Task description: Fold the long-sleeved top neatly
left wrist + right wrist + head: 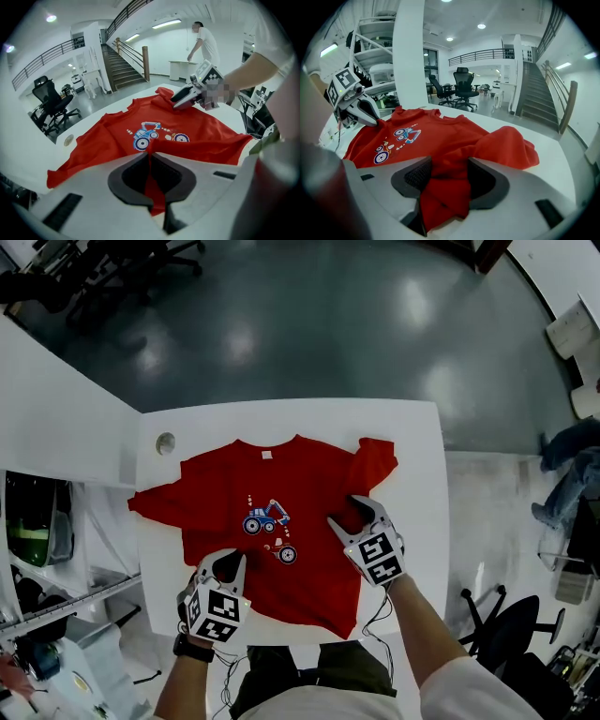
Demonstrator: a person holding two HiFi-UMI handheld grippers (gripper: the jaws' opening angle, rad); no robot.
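A red long-sleeved top (309,479) with a blue tractor print (265,518) lies spread face up on the white table (417,437). Its right sleeve (375,465) is folded in over the body. My left gripper (228,564) is at the near hem, shut on a thin ridge of red cloth (151,180) raised off the table. My right gripper (349,515) is at the right side of the top, with bunched red cloth (445,192) filling the gap between its pads. Each gripper shows in the other's view: the right gripper (185,96) and the left gripper (365,112).
A round grommet hole (166,442) sits in the table's far left corner. A white shelf unit (56,427) stands to the left. Office chairs (112,268) are on the grey floor beyond. A person (205,40) stands at a counter far back, near a staircase (124,68).
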